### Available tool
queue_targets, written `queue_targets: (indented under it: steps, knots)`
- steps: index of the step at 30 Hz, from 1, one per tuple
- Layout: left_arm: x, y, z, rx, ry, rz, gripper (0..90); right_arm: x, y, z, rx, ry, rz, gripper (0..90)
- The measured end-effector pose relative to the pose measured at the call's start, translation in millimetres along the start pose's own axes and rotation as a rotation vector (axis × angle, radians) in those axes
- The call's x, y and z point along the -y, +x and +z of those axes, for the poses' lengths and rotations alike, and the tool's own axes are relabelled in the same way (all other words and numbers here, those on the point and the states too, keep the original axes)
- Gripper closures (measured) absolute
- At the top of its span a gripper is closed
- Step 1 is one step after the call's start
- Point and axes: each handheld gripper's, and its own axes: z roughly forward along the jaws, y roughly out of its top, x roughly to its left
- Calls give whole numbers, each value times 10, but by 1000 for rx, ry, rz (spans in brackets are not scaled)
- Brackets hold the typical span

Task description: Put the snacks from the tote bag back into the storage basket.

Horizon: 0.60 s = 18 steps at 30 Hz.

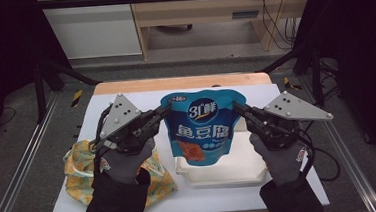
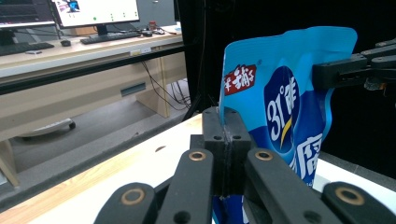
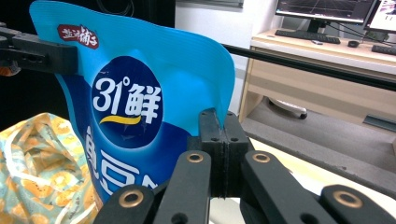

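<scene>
High view first: a blue snack pouch [image 1: 203,126] hangs upright between the two grippers, above a white tray [image 1: 225,171] at the near middle of the white table [image 1: 292,189]. The left gripper [image 1: 166,110] pinches the pouch's upper left corner and the right gripper [image 1: 236,105] pinches its upper right corner, so the bag is stretched flat between them, with the printed face towards the person. In the left gripper view the black jaws are pressed together on the pouch's side seam [image 2: 223,135], and in the right gripper view they clamp the opposite edge [image 3: 223,140] in the same way; each pair is closed tight on thin film, not spread. The job in hand looks like carrying or setting the pouch down into the tray. To do it well, both hands should travel together at the same height, keeping a light tension so that neither corner slips or tears, and the bottom of the pouch should land inside the tray rim before either grip is let go. Whether the pouch's lower edge already touches the tray is hard to tell from above; it seems to hang just over it. A yellow patterned cloth bag [image 1: 83,171] lies to the left, beside the tray and under the left forearm, well clear of the pouch.
</scene>
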Motion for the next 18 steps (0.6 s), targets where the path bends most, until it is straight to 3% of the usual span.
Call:
queue_targets:
  steps: [18]
  knots:
    - [92,-90,245,29,34,3,900,191,-157,-74,39,21,21,900]
